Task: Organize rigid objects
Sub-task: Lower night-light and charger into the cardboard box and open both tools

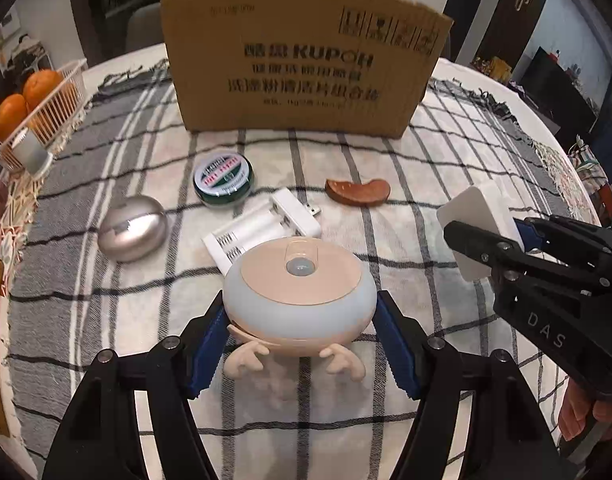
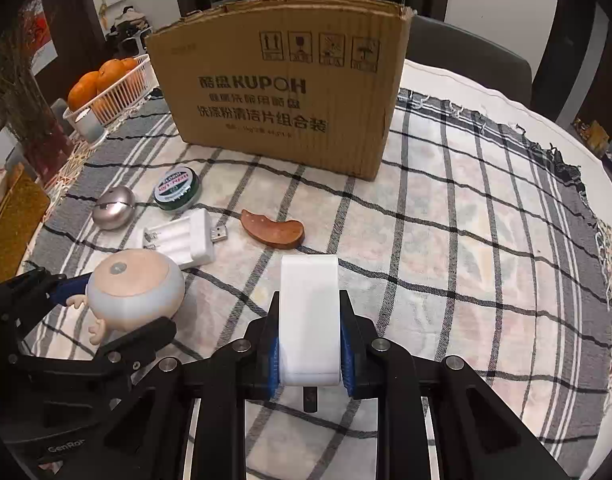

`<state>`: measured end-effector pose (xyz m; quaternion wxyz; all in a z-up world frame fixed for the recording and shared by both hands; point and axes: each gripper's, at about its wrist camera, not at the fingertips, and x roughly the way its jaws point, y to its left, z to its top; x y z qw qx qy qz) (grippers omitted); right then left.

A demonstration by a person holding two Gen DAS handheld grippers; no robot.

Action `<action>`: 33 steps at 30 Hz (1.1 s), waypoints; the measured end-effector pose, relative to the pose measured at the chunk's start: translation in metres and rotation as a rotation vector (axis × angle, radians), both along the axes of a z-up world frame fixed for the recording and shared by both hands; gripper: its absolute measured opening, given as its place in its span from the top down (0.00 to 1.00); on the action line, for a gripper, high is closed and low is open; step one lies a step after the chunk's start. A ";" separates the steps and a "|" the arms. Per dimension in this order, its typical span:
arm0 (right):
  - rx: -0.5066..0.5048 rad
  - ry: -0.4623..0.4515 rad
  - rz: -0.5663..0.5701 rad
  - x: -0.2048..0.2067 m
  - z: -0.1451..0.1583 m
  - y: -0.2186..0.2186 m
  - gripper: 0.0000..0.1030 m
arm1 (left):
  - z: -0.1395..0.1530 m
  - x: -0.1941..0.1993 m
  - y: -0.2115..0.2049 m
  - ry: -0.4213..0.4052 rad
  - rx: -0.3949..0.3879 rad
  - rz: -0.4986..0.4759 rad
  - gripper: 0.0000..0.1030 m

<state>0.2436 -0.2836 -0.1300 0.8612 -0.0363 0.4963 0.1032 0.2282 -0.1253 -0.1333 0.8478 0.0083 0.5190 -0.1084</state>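
Your left gripper pinches the round lamp by its sides, and your right gripper clamps the white block — both just above the cloth. Beyond lie the charger, steel oval, tin and wooden piece — the box stands farthest.

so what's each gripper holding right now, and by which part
Left gripper clamps the round pink-and-white deer-shaped night light by its rim sides; right gripper clamps the white rounded plastic block by its flat sides.
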 end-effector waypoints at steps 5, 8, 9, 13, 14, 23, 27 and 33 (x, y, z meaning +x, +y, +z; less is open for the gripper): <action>0.006 -0.009 -0.003 -0.004 0.008 0.006 0.77 | 0.012 -0.002 0.006 -0.041 -0.006 0.006 0.33; 0.011 -0.021 -0.020 -0.006 0.016 0.009 0.77 | 0.021 -0.001 0.013 -0.063 -0.014 0.013 0.33; 0.011 -0.027 -0.028 -0.006 0.019 0.010 0.77 | 0.026 -0.001 0.015 -0.074 -0.013 0.013 0.33; 0.020 -0.059 -0.055 -0.008 0.034 0.014 0.77 | 0.044 0.001 0.022 -0.126 -0.014 0.010 0.33; 0.033 -0.066 -0.060 -0.007 0.039 0.015 0.77 | 0.048 0.002 0.023 -0.136 -0.014 0.009 0.33; 0.067 -0.159 -0.102 -0.002 0.077 0.032 0.77 | 0.091 0.018 0.043 -0.234 -0.014 -0.003 0.33; 0.082 -0.188 -0.111 0.006 0.093 0.040 0.77 | 0.108 0.030 0.053 -0.268 -0.016 -0.009 0.33; 0.088 -0.236 -0.130 0.021 0.118 0.053 0.77 | 0.133 0.051 0.062 -0.311 -0.008 -0.021 0.33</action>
